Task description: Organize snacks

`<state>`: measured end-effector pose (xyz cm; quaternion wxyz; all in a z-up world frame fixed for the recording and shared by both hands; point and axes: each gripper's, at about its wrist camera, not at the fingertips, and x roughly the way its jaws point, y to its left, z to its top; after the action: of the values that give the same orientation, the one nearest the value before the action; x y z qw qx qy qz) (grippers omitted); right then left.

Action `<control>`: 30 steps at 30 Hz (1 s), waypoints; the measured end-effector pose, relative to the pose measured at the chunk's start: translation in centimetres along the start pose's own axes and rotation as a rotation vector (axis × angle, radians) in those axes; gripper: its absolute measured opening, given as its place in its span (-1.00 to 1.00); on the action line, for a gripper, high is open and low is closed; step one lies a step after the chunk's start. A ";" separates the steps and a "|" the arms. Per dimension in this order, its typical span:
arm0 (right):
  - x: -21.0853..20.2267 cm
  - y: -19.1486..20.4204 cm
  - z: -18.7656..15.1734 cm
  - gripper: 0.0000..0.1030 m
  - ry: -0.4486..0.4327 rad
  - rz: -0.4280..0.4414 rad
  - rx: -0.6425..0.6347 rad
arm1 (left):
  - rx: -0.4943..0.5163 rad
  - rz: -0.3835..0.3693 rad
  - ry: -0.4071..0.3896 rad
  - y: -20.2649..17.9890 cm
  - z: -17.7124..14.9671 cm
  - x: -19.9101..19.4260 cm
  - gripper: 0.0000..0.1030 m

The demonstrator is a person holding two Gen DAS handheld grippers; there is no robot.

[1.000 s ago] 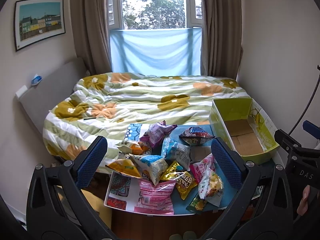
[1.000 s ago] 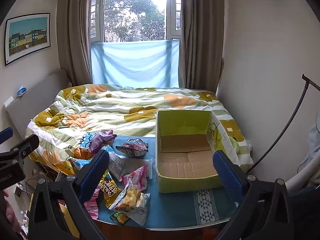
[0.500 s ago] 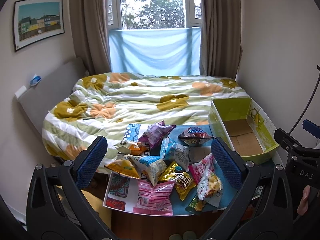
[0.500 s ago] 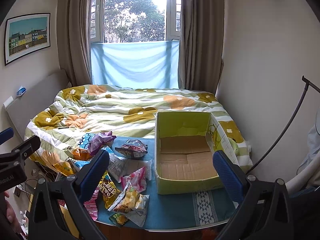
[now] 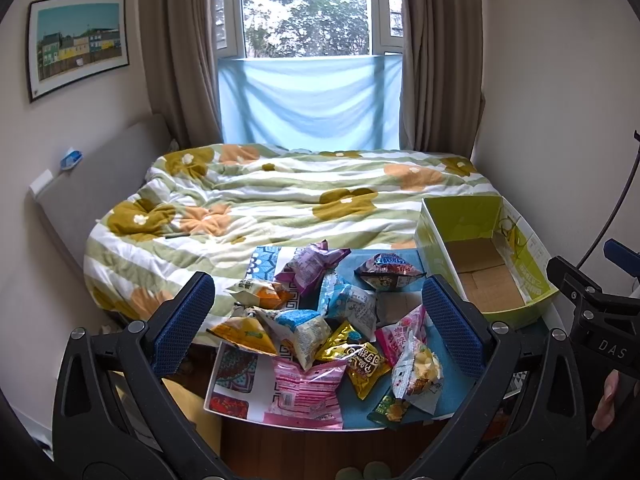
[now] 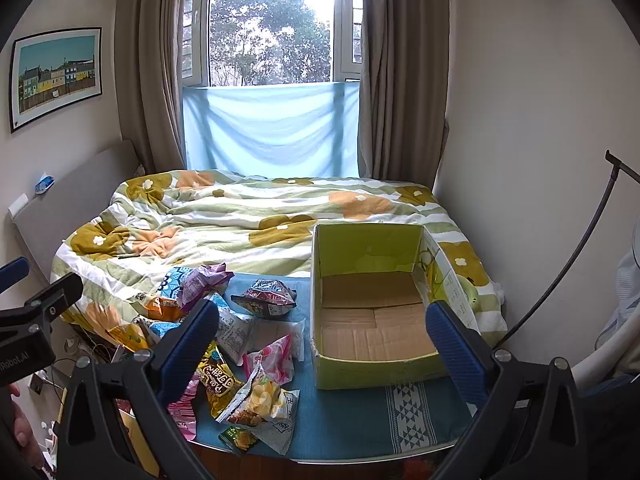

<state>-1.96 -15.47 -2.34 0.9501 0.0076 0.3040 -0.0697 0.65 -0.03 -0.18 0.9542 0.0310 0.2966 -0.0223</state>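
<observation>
Several snack bags lie heaped on a small table with a blue cloth: a pink bag, a gold bag, a purple bag and a dark red bag among them. An empty green cardboard box stands at the table's right end, also seen as the box in the left wrist view. My left gripper hovers open above the heap, holding nothing. My right gripper is open too, spanning the box's near left corner from above.
A bed with a flowered quilt runs behind the table up to the curtained window. A wall stands close on the right, with a thin black pole leaning there. The other gripper's body shows at the right edge.
Both views have shifted only slightly; the table and snacks sit a touch lower and nearer in frame. Nothing was grasped or moved.
</observation>
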 end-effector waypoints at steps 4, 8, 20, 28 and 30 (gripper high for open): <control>0.0 0.0 0.0 0.99 -0.001 0.000 0.001 | -0.003 0.004 -0.004 -0.3 -0.2 -0.2 0.99; 0.1 0.0 0.2 0.99 -0.006 0.009 -0.003 | -0.012 0.004 -0.013 -0.5 -0.4 -0.6 0.99; 1.1 -0.2 -0.9 0.99 0.046 0.070 -0.057 | -0.075 0.063 0.078 1.0 -1.7 0.3 0.99; 5.6 0.7 -5.2 0.99 0.188 0.158 -0.032 | -0.068 0.028 0.272 2.3 -7.9 6.3 0.99; 6.9 1.2 -6.7 0.99 0.230 0.176 -0.013 | -0.056 0.005 0.317 2.6 -10.0 8.3 0.99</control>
<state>-0.11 -14.79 -11.83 0.9115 0.0358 0.4095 0.0172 2.01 3.05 -12.95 0.8961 0.0081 0.4438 -0.0065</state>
